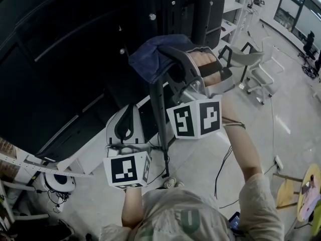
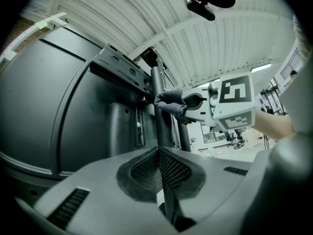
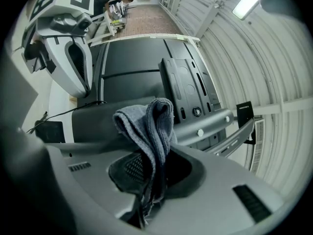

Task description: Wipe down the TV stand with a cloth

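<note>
white chair (image 1: 262,77), wooden stool (image 1: 302,185) and power strip (image 1: 279,161) on floor

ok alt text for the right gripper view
The right gripper holds a folded grey-blue cloth between its jaws. Behind it is the black back of a TV with a grey mount bar; the left gripper shows upper left.

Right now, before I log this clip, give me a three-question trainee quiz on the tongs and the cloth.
1. True or false: the left tongs are shut on the cloth.
2. What do the right tongs hold? A nothing; B the cloth; C a sponge.
3. Fill in: the left tongs are empty and ____.
Key: 1 false; 2 B; 3 shut.
</note>
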`<state>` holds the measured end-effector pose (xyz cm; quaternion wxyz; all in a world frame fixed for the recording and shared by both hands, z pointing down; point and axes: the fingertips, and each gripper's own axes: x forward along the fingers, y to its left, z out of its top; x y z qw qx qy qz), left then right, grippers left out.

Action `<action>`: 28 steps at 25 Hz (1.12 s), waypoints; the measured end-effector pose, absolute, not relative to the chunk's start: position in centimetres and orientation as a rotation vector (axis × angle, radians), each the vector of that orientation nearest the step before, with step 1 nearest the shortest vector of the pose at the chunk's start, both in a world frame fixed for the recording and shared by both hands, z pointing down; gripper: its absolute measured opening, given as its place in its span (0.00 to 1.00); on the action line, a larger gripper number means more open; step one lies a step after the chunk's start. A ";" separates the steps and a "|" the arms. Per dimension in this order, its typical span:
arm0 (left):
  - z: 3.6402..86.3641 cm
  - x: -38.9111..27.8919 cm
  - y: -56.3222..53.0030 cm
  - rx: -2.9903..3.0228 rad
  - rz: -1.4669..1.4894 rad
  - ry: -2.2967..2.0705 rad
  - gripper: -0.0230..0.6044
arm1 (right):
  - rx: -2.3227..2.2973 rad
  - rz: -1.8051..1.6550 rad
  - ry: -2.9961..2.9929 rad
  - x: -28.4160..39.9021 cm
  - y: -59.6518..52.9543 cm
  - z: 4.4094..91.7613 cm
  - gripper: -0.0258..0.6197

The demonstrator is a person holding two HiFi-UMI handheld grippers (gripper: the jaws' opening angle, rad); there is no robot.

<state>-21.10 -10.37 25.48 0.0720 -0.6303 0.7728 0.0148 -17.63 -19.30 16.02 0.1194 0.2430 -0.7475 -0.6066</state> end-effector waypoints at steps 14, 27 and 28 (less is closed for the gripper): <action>27.5 -21.3 -11.0 -1.933 0.041 2.359 0.06 | 0.563 -1.640 -2.187 -17.6 -19.0 23.2 0.13; 30.7 -21.6 -11.1 -1.983 0.044 2.398 0.06 | 0.429 -1.442 -2.214 -17.6 -18.8 31.2 0.13; 30.8 -21.5 -11.2 -1.987 0.046 2.401 0.06 | 0.414 -1.428 -2.208 -17.5 -18.8 31.9 0.13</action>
